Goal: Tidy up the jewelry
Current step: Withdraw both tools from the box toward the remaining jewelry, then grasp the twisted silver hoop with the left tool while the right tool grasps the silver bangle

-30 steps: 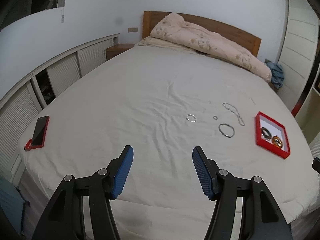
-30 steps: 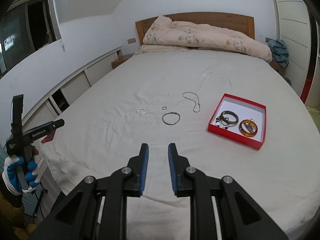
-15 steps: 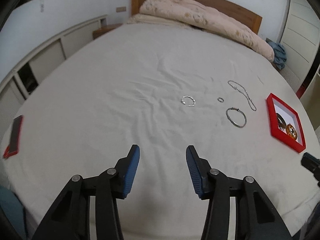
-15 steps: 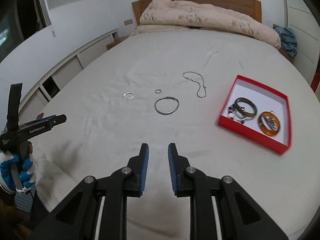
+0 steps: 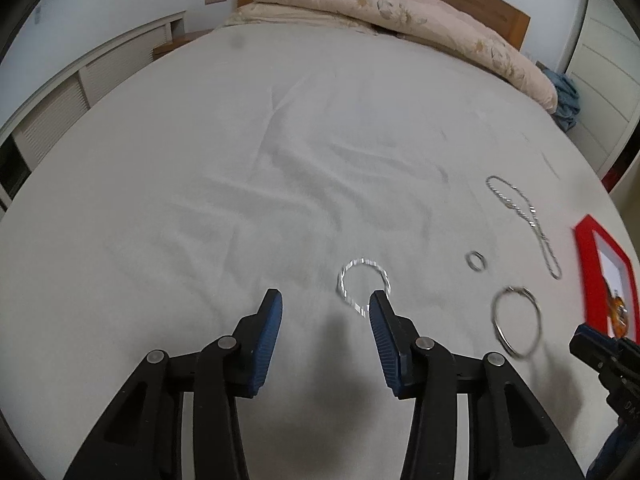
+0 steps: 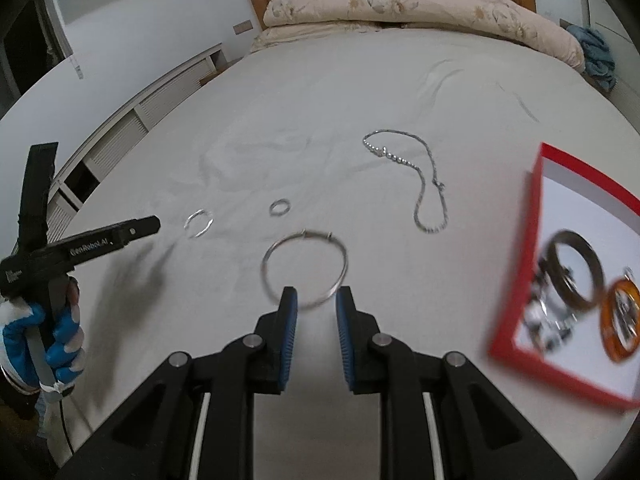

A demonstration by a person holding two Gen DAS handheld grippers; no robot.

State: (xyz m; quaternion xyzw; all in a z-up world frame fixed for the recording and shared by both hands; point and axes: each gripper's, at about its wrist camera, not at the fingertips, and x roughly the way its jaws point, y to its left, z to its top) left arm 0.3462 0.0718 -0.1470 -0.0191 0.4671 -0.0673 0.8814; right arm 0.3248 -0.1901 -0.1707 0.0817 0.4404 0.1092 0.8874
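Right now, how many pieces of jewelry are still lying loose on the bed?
4: a large bangle just ahead of the right hand-held gripper, a small ring, a thin hoop farther left, and a chain necklace beside the red box.

- The shallow red cardboard box [image 5: 585, 240] was cut off by the left wrist view's right edge.
- Inside that box, the dark metal bangle [image 6: 576, 268], orange round pendant [image 6: 622, 320] and a small silvery tangle [image 6: 548, 320] were motion-blurred.
- The thin silver wire bangle [image 6: 305, 268] was partly hidden behind the right gripper's blue fingertips [image 6: 289, 308].
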